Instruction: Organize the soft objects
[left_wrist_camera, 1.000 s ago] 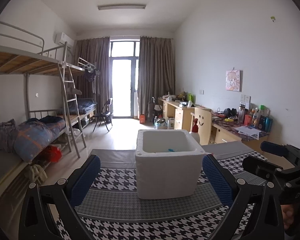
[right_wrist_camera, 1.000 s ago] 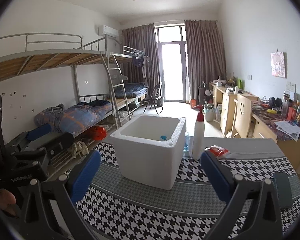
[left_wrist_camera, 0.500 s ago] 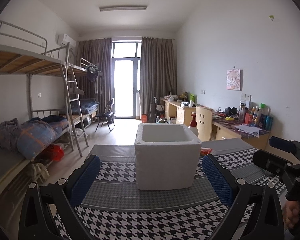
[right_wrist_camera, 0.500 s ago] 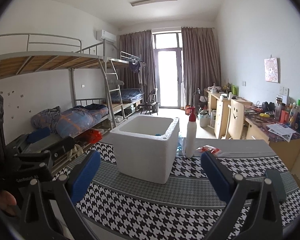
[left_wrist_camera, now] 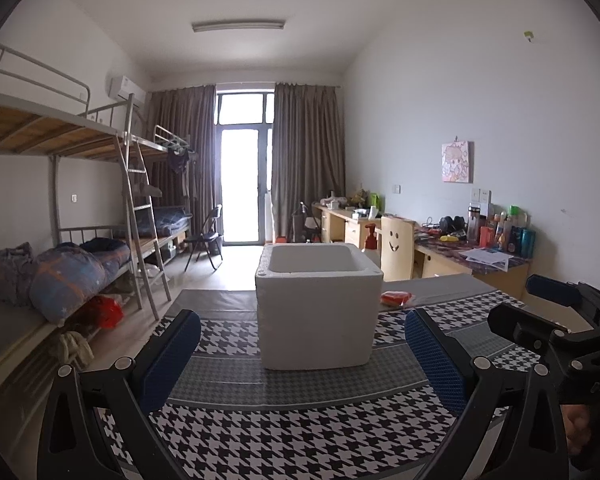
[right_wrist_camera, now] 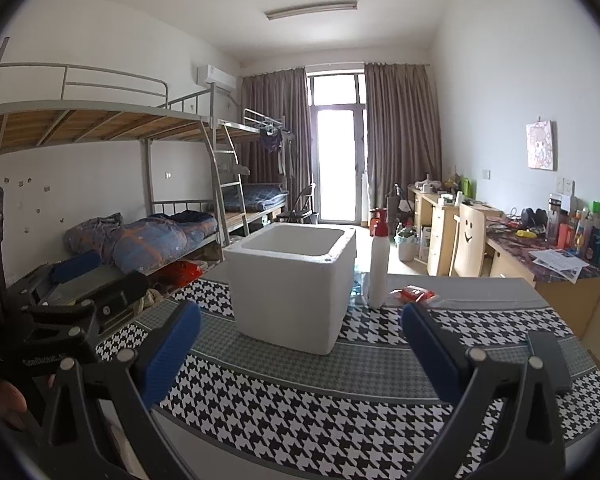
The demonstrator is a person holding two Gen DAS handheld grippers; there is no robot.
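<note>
Since both grippers, left (left_wrist_camera: 300, 354) and right (right_wrist_camera: 300, 344), hang released and empty, the box (left_wrist_camera: 318, 304) sits mid-counter (left_wrist_camera: 300, 432), probably to catch soft stuff.

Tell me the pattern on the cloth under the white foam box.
The tablecloth is black-and-white houndstooth crossed by grey bands, clearest in the right wrist view, under the foam box.

Foam box (right_wrist_camera: 290, 296) on table (right_wrist_camera: 380, 372); pump bottle (right_wrist_camera: 379, 268) just right, packet (right_wrist_camera: 417, 293) beyond.
</note>
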